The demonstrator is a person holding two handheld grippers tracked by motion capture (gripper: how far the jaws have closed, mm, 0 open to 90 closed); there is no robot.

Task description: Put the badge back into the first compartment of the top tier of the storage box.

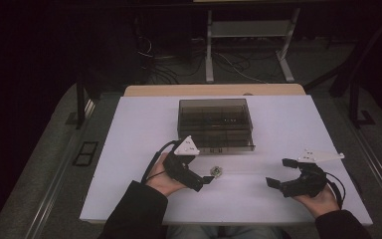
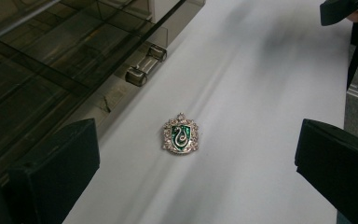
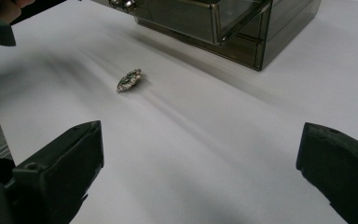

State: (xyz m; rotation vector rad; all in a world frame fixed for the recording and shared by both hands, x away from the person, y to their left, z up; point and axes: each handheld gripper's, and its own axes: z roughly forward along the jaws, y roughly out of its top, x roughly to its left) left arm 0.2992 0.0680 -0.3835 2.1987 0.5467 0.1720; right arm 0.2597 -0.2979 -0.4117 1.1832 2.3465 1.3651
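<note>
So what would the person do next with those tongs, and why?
Probably ease the left tongs forward and down over the small green crest pin. Their jaws are open with the pin lying loose on the white table between and ahead of them, while the right tongs sit farther off.

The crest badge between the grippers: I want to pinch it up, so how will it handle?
The badge looks like stiff enamelled metal, probably rigid and light. It lies flat on the smooth white table, so it would likely slide, not roll. Its low edge may slip from the fingers.
</note>
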